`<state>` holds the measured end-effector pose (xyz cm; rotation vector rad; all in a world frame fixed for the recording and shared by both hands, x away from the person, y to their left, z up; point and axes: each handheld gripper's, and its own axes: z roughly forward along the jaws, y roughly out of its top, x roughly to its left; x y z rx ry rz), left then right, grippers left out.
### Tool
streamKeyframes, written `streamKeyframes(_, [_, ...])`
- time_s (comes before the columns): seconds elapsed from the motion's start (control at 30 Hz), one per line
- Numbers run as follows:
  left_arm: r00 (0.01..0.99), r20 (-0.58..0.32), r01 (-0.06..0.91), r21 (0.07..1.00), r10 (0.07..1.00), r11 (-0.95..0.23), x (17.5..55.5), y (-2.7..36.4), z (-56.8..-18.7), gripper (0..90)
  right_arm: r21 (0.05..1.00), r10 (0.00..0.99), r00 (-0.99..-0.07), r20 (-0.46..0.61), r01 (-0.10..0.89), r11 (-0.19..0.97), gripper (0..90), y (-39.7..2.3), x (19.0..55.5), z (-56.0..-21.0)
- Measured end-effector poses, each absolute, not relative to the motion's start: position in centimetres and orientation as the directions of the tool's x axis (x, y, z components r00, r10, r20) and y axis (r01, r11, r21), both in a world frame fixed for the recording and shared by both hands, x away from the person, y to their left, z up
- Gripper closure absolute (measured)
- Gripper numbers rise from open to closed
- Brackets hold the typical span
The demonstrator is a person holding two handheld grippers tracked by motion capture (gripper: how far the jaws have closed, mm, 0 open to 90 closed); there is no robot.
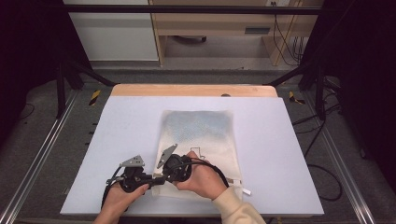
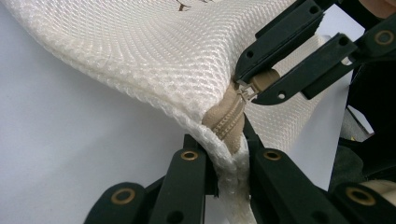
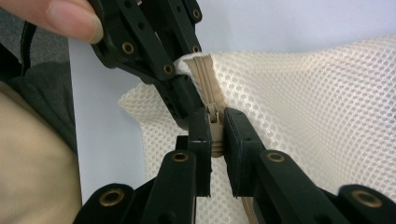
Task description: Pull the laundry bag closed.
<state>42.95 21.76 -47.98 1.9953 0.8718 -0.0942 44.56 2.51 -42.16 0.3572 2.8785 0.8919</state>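
From above, the near left corner of the mesh bag is covered by the two hands and what they hold, so the zipper there cannot be made out. The black outline printed on the bag is partly behind the right hand. A small white piece at the bag's near right corner is too small to tell. In the left hand-held gripper view, the bag's edge disappears between the jaws and off the bottom edge. In the right hand-held gripper view, the zipper pull is mostly hidden between the jaws.
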Motion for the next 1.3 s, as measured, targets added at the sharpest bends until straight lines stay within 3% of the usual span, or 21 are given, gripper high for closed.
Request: streamKeyframes(1.3, [0.754,-0.361,0.597,0.725,0.549,-0.343,42.83,21.62,-47.87,84.5,0.577,0.26,-0.965,-0.027,0.198,0.793,81.9,2.05,44.4,-42.51])
